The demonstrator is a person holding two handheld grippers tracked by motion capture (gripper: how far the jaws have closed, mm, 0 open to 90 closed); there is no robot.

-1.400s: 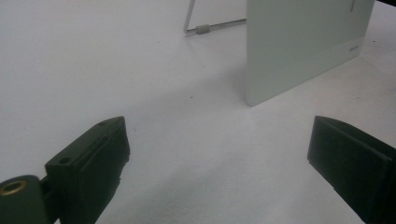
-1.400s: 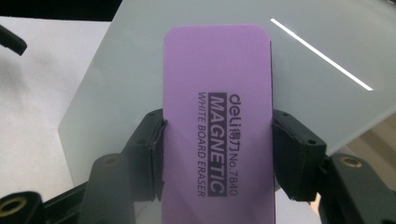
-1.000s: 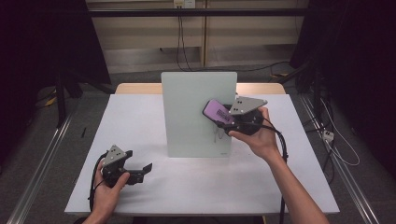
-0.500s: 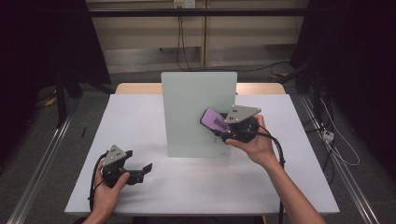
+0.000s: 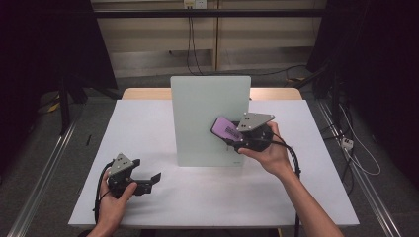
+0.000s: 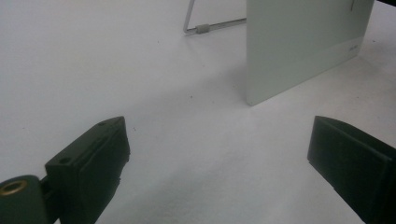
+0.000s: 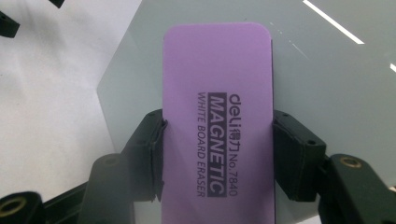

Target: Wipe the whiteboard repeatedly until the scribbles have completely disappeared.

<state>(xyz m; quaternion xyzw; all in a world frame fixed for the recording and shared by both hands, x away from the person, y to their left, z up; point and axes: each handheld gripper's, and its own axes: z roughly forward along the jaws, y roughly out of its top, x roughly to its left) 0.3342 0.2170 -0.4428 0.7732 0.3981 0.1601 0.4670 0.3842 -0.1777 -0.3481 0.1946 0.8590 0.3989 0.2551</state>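
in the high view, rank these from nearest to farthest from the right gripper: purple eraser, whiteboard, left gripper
1. purple eraser: clamped in the right gripper, at its tip.
2. whiteboard: standing upright just behind the eraser, at the table's middle.
3. left gripper: far off at the table's front left, jaws open, holding nothing.

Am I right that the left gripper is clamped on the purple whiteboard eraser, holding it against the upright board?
Not quite: the right gripper is shut on the purple eraser at the upright board, as the right gripper view shows. The left gripper is open over the table. Contact with the board cannot be confirmed.
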